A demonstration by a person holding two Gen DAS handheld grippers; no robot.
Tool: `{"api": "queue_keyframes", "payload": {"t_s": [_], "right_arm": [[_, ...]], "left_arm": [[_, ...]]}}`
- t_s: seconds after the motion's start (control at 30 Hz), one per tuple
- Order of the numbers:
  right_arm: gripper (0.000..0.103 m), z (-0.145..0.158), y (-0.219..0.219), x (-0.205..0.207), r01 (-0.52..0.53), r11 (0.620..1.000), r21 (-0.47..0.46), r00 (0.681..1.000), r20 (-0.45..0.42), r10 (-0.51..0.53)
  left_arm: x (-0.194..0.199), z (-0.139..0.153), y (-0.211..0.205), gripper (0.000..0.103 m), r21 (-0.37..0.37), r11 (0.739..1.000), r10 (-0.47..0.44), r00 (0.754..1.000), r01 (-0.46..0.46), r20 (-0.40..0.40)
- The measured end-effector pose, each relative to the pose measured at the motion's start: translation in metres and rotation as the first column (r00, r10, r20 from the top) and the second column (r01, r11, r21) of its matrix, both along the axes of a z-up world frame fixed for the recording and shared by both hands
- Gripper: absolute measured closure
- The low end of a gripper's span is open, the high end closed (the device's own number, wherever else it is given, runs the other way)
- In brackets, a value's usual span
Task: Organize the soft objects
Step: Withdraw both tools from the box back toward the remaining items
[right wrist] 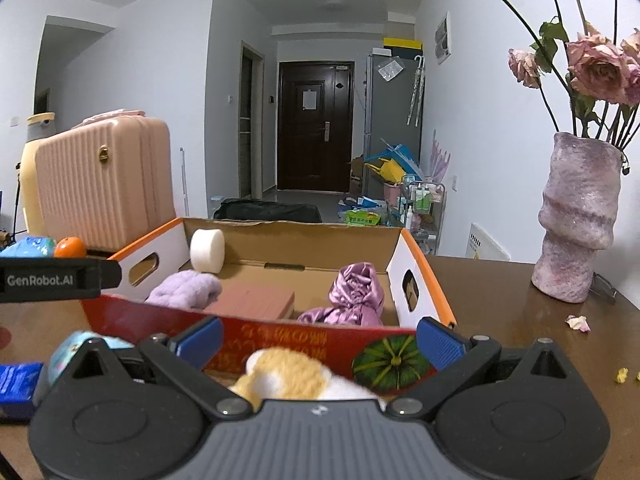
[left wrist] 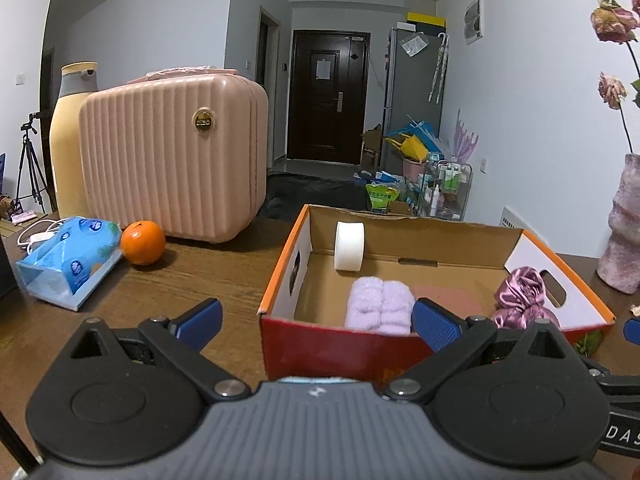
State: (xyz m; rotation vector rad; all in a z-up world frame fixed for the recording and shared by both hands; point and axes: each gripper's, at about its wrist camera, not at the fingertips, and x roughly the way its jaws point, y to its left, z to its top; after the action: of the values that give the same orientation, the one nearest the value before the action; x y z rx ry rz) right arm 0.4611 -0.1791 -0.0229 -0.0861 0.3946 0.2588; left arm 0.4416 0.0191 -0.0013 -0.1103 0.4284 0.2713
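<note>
Both tongs, left tongs [left wrist: 318, 318] and right tongs [right wrist: 320, 342], gape empty before the cardboard box [right wrist: 280, 342] on the bench [left wrist: 208, 276], the plush toy [right wrist: 288, 376] lying at six o'clock beneath the right pair, likely next to join the towel [left wrist: 380, 306] and satin scrunchie [right wrist: 352, 294] inside.

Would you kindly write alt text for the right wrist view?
The open right gripper frames an orange-and-white plush toy before a cardboard box holding a lilac towel, satin scrunchie and white roll. A vase stands right.
</note>
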Motion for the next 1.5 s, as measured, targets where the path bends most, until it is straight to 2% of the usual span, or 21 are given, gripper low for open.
{"api": "queue_keyframes", "payload": {"t_s": [0.9,1.17,1.5], "right_arm": [[0.000,-0.005,-0.004,-0.110,-0.067,0.996,-0.054,0.997,0.026,0.069],[0.000,-0.008,-0.009,-0.130,-0.055,0.997,-0.046,0.998,0.010,0.055],[0.000,-0.014,-0.013,-0.136,-0.036,0.998,-0.042,0.999,-0.020,0.035]], "left_arm": [[-0.117,-0.001,0.001,0.000,0.040,0.995,-0.093,0.996,0.093,-0.004],[-0.151,-0.001,0.007,0.000,0.043,0.992,-0.115,0.993,0.114,0.000],[-0.170,0.000,0.024,0.000,0.045,0.995,-0.094,0.996,0.093,0.011]]}}
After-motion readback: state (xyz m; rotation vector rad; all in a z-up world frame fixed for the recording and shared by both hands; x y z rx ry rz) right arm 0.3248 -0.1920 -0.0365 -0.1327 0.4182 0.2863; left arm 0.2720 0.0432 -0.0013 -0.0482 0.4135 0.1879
